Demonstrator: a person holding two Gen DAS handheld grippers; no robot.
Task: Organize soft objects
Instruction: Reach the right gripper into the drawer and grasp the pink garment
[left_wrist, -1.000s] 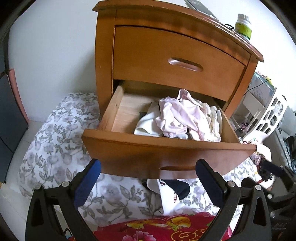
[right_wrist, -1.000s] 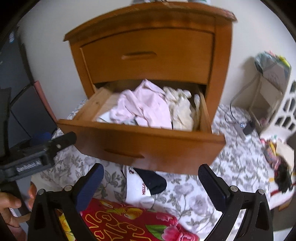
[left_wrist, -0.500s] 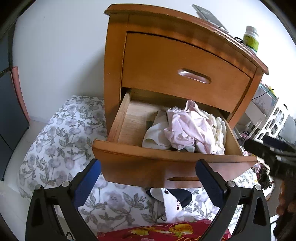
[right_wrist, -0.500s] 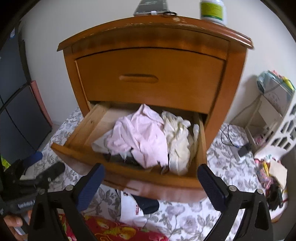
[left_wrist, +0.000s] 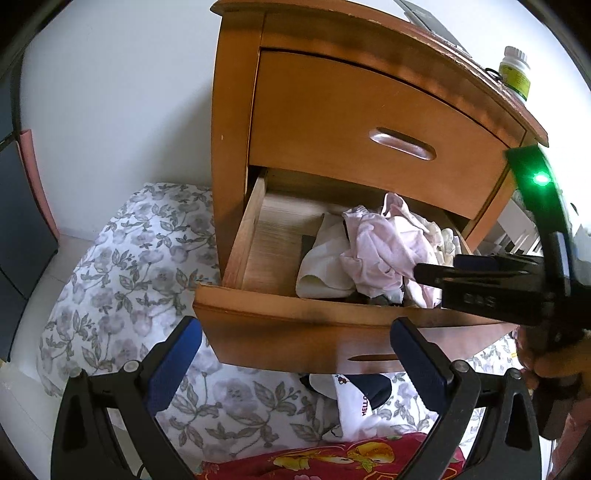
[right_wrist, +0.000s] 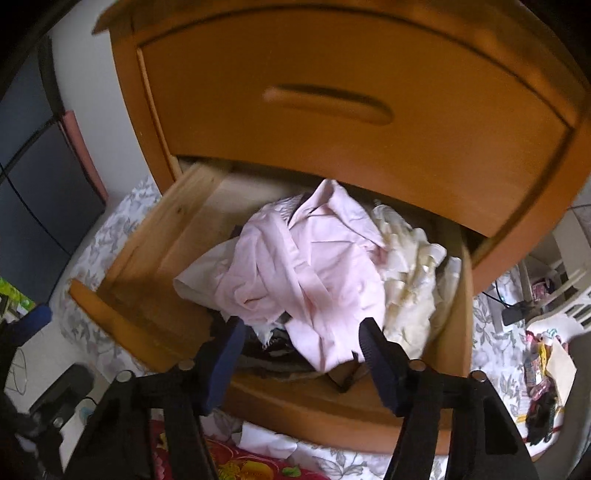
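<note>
The lower drawer (left_wrist: 258, 321) of a wooden nightstand stands pulled out. In it lies a crumpled pink garment (right_wrist: 306, 269) beside a cream cloth (right_wrist: 410, 280), a white cloth (left_wrist: 325, 266) and something dark underneath. My right gripper (right_wrist: 301, 332) hangs over the drawer's front; its jaws are closing, with the pink garment's lower fold between them, not visibly pinched. In the left wrist view it reaches in from the right (left_wrist: 480, 284). My left gripper (left_wrist: 295, 328) stays open and empty before the drawer front. A white and navy sock (left_wrist: 358, 398) lies below the drawer.
The upper drawer (left_wrist: 369, 122) is shut; a bottle (left_wrist: 515, 72) stands on the nightstand top. Floral bedding (left_wrist: 122, 266) spreads under and left of the nightstand, a red patterned cloth (left_wrist: 332, 458) nearest me. Cables and clutter (right_wrist: 543, 354) lie at the right.
My right gripper has moved in close over the open drawer, and its jaws have narrowed around the pink garment's edge. It now shows in the left wrist view. The left gripper barely shifted.
</note>
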